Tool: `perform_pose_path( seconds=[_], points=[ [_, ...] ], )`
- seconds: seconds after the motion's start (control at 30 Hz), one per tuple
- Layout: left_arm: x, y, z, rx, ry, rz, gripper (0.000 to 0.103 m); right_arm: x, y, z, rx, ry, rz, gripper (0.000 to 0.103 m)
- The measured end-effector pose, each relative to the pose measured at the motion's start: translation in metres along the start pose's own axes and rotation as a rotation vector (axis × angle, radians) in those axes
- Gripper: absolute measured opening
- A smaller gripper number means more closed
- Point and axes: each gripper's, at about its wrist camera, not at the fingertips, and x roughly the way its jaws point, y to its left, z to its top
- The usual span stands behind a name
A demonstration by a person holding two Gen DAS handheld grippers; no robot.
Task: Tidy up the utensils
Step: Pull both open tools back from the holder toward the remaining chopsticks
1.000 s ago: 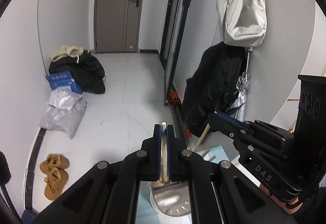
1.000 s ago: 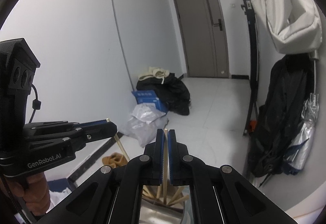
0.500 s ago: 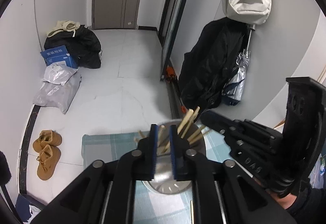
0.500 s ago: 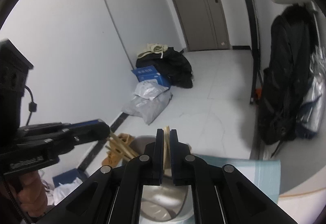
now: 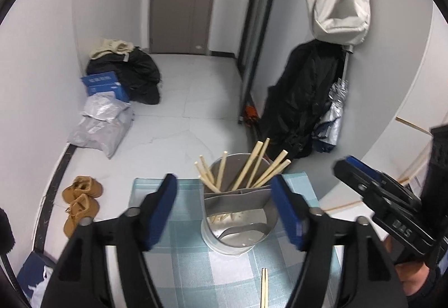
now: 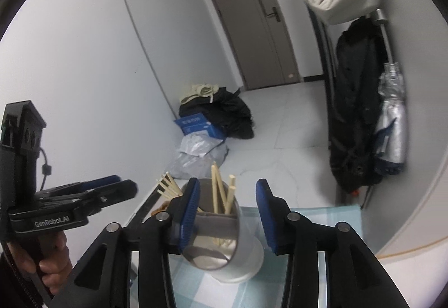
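Nearest the left wrist camera, at six o'clock, a loose pair of chopsticks [image 5: 264, 287] lies on the checked cloth of the desk [image 5: 156, 193], apparently still waiting to be sorted. Just beyond, the left claw [image 5: 224, 207] is spreading, its blue pads clear on either side of the metal utensil holder [image 5: 238, 226] with nothing pinched between them, which fits a stick let go over the cup. The right claw [image 6: 225, 212] is likewise opening, empty, straddling the same holder. Inside, a divider splits the cup; the bundle of chopsticks [image 5: 252, 168] stands in the far compartment, leaning outward toward twelve and one o'clock because the sticks rest loosely against the rim. The near compartment looks empty. Farther off, at nine o'clock, brown shoes [image 5: 79, 203] sit on the floor.
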Motion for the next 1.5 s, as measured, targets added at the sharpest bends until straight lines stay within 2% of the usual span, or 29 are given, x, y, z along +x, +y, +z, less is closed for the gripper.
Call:
perform_pose_path(
  seconds=[0.07, 0.2, 0.27, 0.47, 0.63, 0.73, 1.0, 1.1, 1.37, 1.5],
  points=[
    [-0.005, -0.002, -0.003, -0.001, -0.013, 0.020, 0.075, -0.013, -0.003, -0.003, 0.003, -0.016, -0.020, 0.060],
    [-0.018, -0.006, -0.014, 0.005, -0.040, 0.050, 0.077, -0.037, -0.006, -0.012, 0.005, -0.039, -0.041, 0.063],
    [-0.023, -0.009, -0.019, -0.002, -0.045, 0.057, 0.082, -0.045, -0.006, -0.017, 0.002, -0.041, -0.054, 0.064],
    [-0.034, -0.012, -0.035, -0.021, -0.067, 0.060, 0.082, -0.071, -0.001, -0.040, -0.003, -0.052, -0.081, 0.079],
    [-0.040, -0.018, -0.054, -0.016, -0.079, 0.057, 0.084, -0.084, 0.000, -0.058, -0.014, -0.046, -0.091, 0.082],
    [-0.044, -0.021, -0.065, -0.008, -0.087, 0.062, 0.089, -0.090, 0.000, -0.070, -0.005, -0.047, -0.097, 0.085],
    [-0.045, -0.025, -0.096, -0.007, -0.139, 0.047, 0.090, -0.096, -0.004, -0.104, 0.009, -0.032, -0.109, 0.087],
    [-0.037, -0.024, -0.109, -0.015, -0.117, 0.023, 0.091, -0.094, -0.008, -0.118, 0.015, -0.017, -0.116, 0.087],
    [-0.008, -0.017, -0.140, -0.044, -0.042, 0.018, 0.090, -0.079, -0.014, -0.157, 0.037, 0.072, -0.131, 0.087],
    [0.005, -0.014, -0.152, -0.033, -0.017, 0.042, 0.090, -0.065, -0.017, -0.172, 0.031, 0.128, -0.135, 0.087]
  ],
)
